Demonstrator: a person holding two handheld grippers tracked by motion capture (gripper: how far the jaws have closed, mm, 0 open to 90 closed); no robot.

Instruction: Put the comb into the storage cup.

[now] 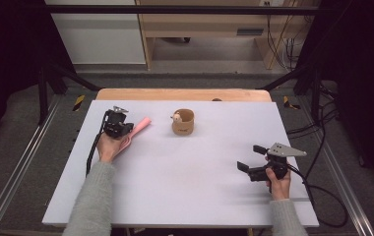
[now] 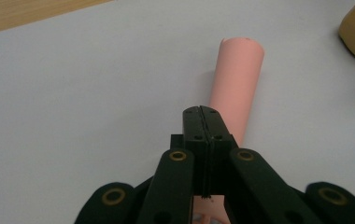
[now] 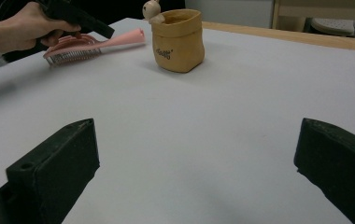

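Observation:
A pink hairbrush (image 1: 139, 128) lies at the far left of the white table (image 1: 185, 191), its handle (image 2: 237, 74) pointing toward a tan pouch-shaped cup (image 1: 183, 122). My left gripper (image 1: 127, 129) sits right over the brush with its jaws pressed shut (image 2: 202, 113); the pink handle runs on beneath and beyond them. Whether they pinch any part of the brush I cannot tell. In the right gripper view the brush (image 3: 96, 45) shows bristles down under the left hand. My right gripper (image 1: 250, 158) rests near the front right, wide open (image 3: 196, 144), nothing between its jaws.
The tan cup (image 3: 178, 42) has a small wooden figure (image 3: 151, 8) on its rim. A wooden strip (image 1: 182, 94) borders the table's far edge. Black frame posts and cables (image 1: 323, 132) stand at the sides.

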